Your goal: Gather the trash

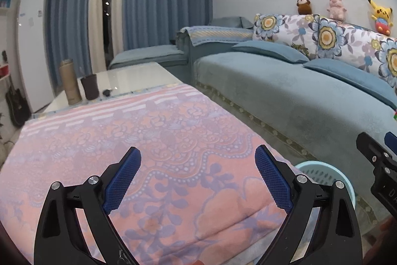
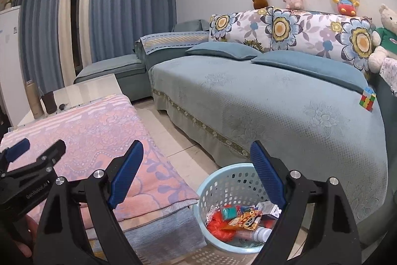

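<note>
Trash point(image 2: 238, 217) lies piled in the pale blue perforated basket point(image 2: 223, 180) on the tiled floor point(image 2: 171, 138), at about five o'clock in the right wrist view; orange crumpled plastic, a printed snack wrapper, a small green packet and a white bottle on its side can be made out among it; the basket stands between the pink floral blanket point(image 2: 99, 131) at nine o'clock and the teal sofa point(image 2: 285, 111) at two o'clock, just beside the blanket's folded corner. Right gripper point(image 2: 197, 170) hangs over the basket with its blue pads spread wide apart and nothing between them; its right-hand pad overlaps the basket rim in the picture, though whether it touches cannot be told. Left gripper point(image 1: 198, 176) hovers above the blanket point(image 1: 153, 140) with its pads equally wide and empty; in its own view the basket point(image 1: 322, 173) shows only as a sliver of rim at four o'clock, and the other gripper's black body enters at three o'clock. On the glass table point(image 1: 129, 81) beyond the blanket, at eleven o'clock, stand a tan cylinder point(image 1: 69, 81) and a dark cup point(image 1: 89, 86), close together; a small dark object lies just right of the cup. A coloured block toy point(image 2: 368, 99) sits on the sofa seat at three o'clock in the right view; plush toys line the sofa back at one o'clock.
</note>
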{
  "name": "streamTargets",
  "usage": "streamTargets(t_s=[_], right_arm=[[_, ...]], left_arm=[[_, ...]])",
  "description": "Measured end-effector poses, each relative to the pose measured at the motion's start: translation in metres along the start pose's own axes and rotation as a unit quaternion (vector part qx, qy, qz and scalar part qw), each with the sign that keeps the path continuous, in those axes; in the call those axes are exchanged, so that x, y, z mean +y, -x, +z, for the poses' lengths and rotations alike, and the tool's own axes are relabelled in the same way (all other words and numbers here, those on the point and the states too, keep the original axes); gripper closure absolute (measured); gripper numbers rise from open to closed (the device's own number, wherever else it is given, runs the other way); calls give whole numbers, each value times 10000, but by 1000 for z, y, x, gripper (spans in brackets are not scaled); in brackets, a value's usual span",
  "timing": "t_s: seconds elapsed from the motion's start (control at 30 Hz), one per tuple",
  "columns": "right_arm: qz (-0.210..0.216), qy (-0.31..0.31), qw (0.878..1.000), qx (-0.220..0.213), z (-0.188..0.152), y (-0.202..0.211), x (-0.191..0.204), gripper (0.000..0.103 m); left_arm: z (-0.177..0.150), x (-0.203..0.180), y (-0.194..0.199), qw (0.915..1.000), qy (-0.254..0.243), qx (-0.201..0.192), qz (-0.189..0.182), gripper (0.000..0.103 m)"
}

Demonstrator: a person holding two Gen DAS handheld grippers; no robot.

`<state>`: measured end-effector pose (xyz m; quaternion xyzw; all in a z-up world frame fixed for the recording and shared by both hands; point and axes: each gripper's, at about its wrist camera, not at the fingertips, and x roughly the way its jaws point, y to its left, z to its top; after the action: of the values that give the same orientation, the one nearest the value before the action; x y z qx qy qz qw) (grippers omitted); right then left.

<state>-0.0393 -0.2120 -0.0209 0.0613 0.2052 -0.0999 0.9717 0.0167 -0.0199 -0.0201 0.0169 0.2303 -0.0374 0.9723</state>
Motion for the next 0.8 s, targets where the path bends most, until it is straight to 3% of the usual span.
streamTargets(t_s=[0.37, 0.8], right_arm=[[-48, 258, 9995, -198, 4, 12, 14, 20], [8, 210, 9997, -78, 2, 7, 12, 20]], left_arm=[[-3, 0, 2, 10000, -58, -36, -38, 13], [-1, 3, 4, 9999, 14, -110, -59, 13]])
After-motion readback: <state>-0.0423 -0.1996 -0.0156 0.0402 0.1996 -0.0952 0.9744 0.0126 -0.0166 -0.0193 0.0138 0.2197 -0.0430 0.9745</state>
